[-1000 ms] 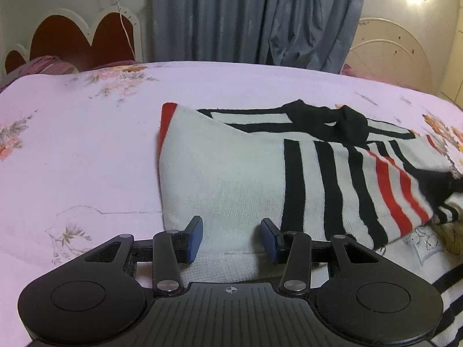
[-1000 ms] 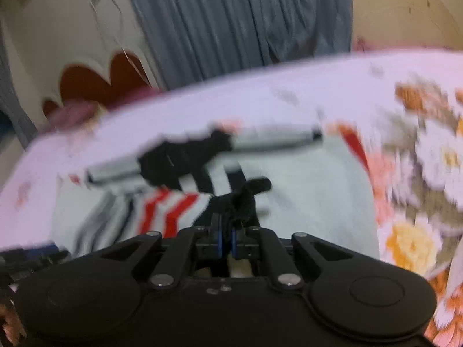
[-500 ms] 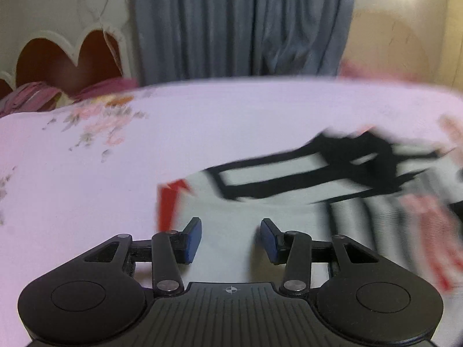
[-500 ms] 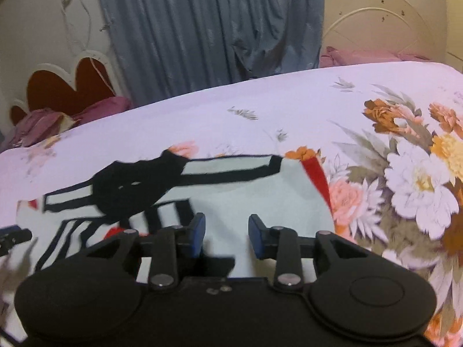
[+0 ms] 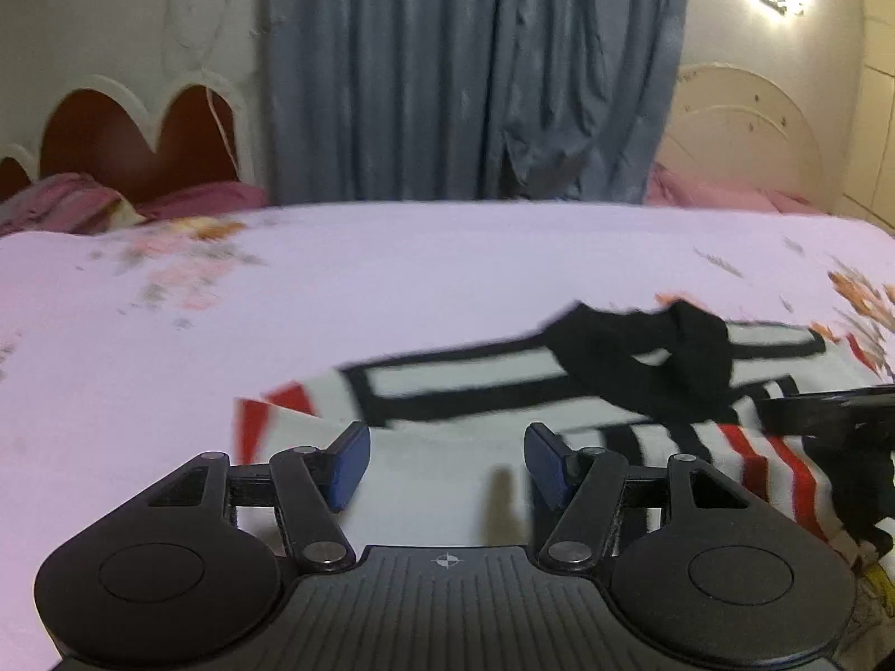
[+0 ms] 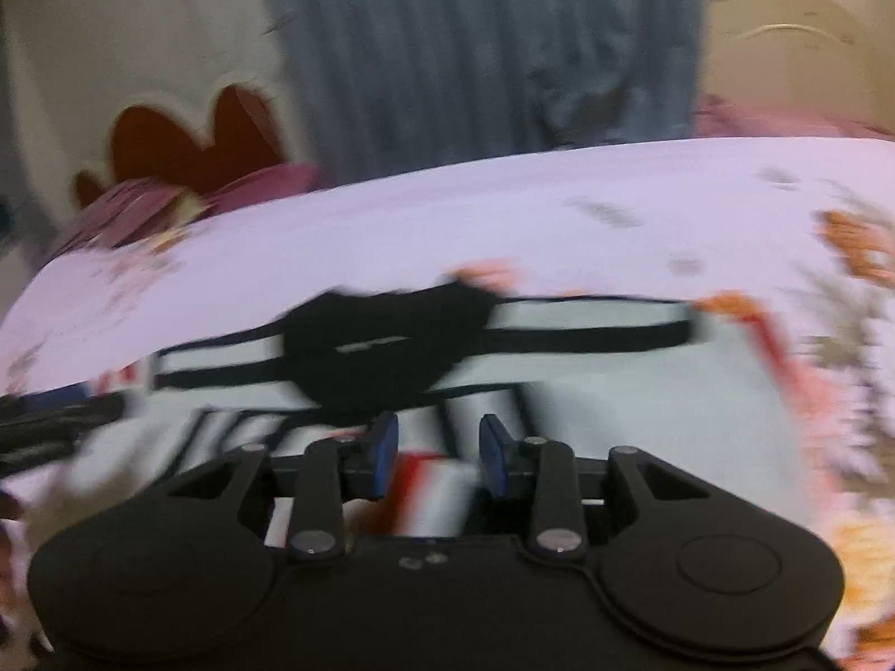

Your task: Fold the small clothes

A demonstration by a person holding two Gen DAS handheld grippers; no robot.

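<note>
The white knit sweater with black and red stripes (image 5: 447, 447) looks soft and limp (best pinched at a hem corner); the left claw (image 5: 446, 461) is opening, the right claw (image 6: 439, 453) stands partly open, and both are empty.

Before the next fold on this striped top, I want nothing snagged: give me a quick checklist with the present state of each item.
1. Left gripper free of cloth: ok. Its jaws are opening and nothing sits between the blue pads.
2. Right gripper free of cloth: ok. Its pads stand apart, with the fabric below them, not pinched.
3. Striped top lying on the bed sheet: ok.
4. Black collar lying flat: not ok, it looks bunched.
5. Fold edges lined up: cannot tell, both views are blurred.
6. Grippers apart from each other: ok. The right one shows only at the edge of the left wrist view.
</note>
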